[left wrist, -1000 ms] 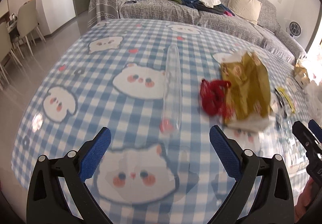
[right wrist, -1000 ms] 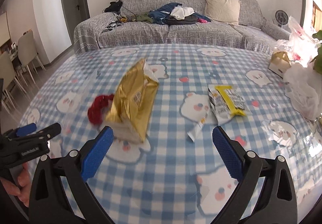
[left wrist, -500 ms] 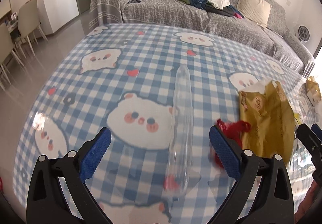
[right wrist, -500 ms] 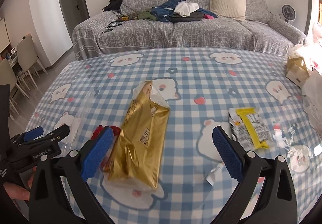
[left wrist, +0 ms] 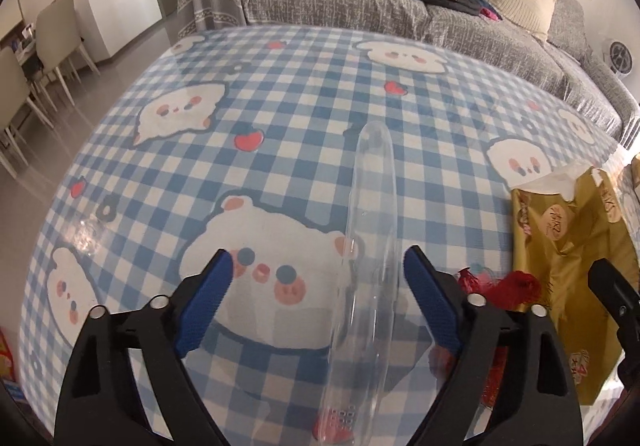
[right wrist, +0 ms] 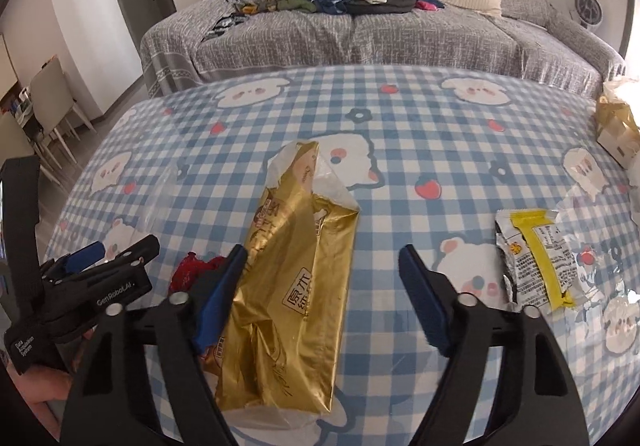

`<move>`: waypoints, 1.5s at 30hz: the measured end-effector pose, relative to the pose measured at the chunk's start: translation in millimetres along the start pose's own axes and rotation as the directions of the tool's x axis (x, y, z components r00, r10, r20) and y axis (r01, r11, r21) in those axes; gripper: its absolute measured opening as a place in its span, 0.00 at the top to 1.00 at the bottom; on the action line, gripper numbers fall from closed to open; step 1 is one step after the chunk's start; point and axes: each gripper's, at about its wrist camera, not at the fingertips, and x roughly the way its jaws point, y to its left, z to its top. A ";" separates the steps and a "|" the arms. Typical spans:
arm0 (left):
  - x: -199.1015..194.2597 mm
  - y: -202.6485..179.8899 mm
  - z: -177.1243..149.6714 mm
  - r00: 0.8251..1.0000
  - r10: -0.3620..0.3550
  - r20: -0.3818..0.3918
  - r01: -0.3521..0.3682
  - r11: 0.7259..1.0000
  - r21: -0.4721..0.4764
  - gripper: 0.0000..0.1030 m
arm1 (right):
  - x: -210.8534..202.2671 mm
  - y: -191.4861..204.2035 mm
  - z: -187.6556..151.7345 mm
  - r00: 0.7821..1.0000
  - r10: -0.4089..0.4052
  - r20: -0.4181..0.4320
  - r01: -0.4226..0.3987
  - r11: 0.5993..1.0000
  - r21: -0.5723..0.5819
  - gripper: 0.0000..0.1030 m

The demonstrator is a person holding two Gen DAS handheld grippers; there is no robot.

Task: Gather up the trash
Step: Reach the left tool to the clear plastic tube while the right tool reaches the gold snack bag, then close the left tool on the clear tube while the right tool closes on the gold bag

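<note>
1. Left wrist view: my left tongs (left wrist: 316,286) are apart and closing around the clear plastic tube (left wrist: 370,246), which lies between the blue pads on the checked worktop (left wrist: 280,125); the pads do not touch it.
2. To its right lie a red scrap (left wrist: 516,288) and the gold bag (left wrist: 568,258).
3. Right wrist view: my right tongs (right wrist: 322,286) are closing around the gold bag (right wrist: 296,286); whether the left pad touches it, I cannot tell.
4. A yellow wrapper (right wrist: 536,262) lies apart on the right.

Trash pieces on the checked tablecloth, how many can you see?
4: clear plastic tube at left; red scrap beside the gold bag in the middle; yellow-striped wrapper at right. More may lie hidden.
</note>
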 end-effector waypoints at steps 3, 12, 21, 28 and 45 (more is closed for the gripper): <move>4.3 0.8 0.5 1.000 0.003 -0.005 -0.003 1.000 -0.003 0.26 | 7.6 2.3 -1.7 1.000 -0.001 -0.021 0.001 1.000 -0.009 0.44; -0.7 -7.0 -1.2 1.000 0.003 -0.003 -0.003 1.000 0.026 0.65 | 18.1 9.0 -5.5 0.998 0.012 -0.058 -0.013 1.000 -0.024 0.92; -2.6 -8.1 -1.8 1.000 0.002 -0.001 -0.002 0.999 0.032 0.76 | 12.3 2.5 -1.8 0.999 -0.010 -0.038 0.009 0.999 -0.034 0.98; -9.9 -10.8 -2.0 1.000 0.002 0.006 -0.002 0.999 0.042 0.76 | 6.2 -1.6 -1.0 0.999 -0.052 -0.013 0.052 0.998 -0.040 0.98; -54.8 -13.0 -9.1 1.000 0.015 0.018 -0.016 0.998 0.058 0.76 | -35.0 -4.9 -1.3 0.998 -0.067 0.012 0.067 0.997 -0.026 0.99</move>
